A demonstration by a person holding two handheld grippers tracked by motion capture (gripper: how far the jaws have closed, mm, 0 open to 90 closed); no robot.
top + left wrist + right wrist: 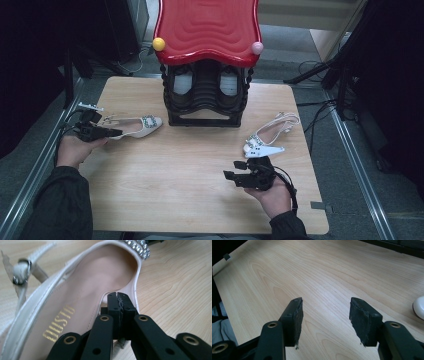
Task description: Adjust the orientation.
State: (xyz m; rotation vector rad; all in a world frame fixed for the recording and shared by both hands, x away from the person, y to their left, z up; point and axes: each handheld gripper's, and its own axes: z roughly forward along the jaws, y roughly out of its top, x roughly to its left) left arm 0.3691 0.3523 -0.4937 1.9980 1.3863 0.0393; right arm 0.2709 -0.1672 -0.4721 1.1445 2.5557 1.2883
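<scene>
Gripping the side wall of the cream slingback shoe (82,297) with the left tool (117,296), jaws pressed together on the thin upper edge near the middle of the shoe. Lying on its sole at the left of the desk (190,175), toe with the jewelled band (138,247) pointing toward the black shoe rack (205,100) under its red top (207,27). Hovering low over bare wood near the front right, the right tool (325,315), jaws spread with nothing between them; the second shoe (267,135) just beyond it, toward the right edge.

Probably the start of a lift toward the rack. Best done by keeping the pinch firm and square on the leather edge, since such a thin wall could slip or fold. Raising slowly and level, watching that the loose ankle strap and buckle (21,271) hang free and snag on nothing. Keeping the toe leading toward the rack opening, and clearing the lower shelf lip before sliding in. Holding the right tool where it is, well apart from the path, ready for the second shoe afterwards.
</scene>
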